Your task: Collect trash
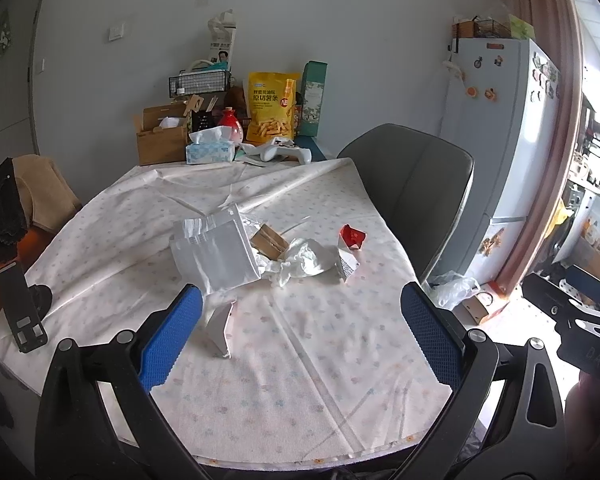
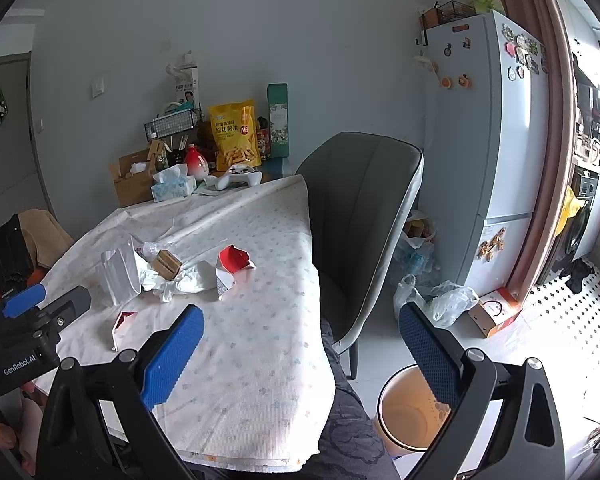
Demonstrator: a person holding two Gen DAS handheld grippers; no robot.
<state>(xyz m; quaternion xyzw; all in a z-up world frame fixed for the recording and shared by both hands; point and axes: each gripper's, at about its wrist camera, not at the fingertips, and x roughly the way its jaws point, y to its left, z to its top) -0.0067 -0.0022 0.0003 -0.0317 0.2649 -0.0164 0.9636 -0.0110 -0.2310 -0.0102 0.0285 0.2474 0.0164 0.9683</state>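
Grippers both hang wide apart and hold nothing as I hover at the near edge of the cloth-covered table (image 1: pixel 320 360): my left gripper (image 1: pixel 300 336) faces the litter, my right gripper (image 2: pixel 300 356) sits off the table's right side, above the round bin (image 2: pixel 408 420) on the floor. Judging by the untouched pile, I am at the very start of collecting, in the approach to a first pick. Closest to my left fingers lies one small folded white-and-red wrapper (image 1: pixel 220 330), so the next move calls for a short reach forward and down, closing on its raised edge without snagging the cloth. Beyond it, mid-table, I count one silver foil pouch (image 1: pixel 216 256), one brown cardboard piece (image 1: pixel 269 242), one crumpled white tissue wad (image 1: pixel 306 260) and one torn red-and-white carton (image 1: pixel 350 246), clustered and partly touching. Farther still, against the wall, stand one tissue box (image 1: pixel 210 151), one yellow snack bag (image 1: pixel 272 106) and one white game controller (image 1: pixel 286 153)
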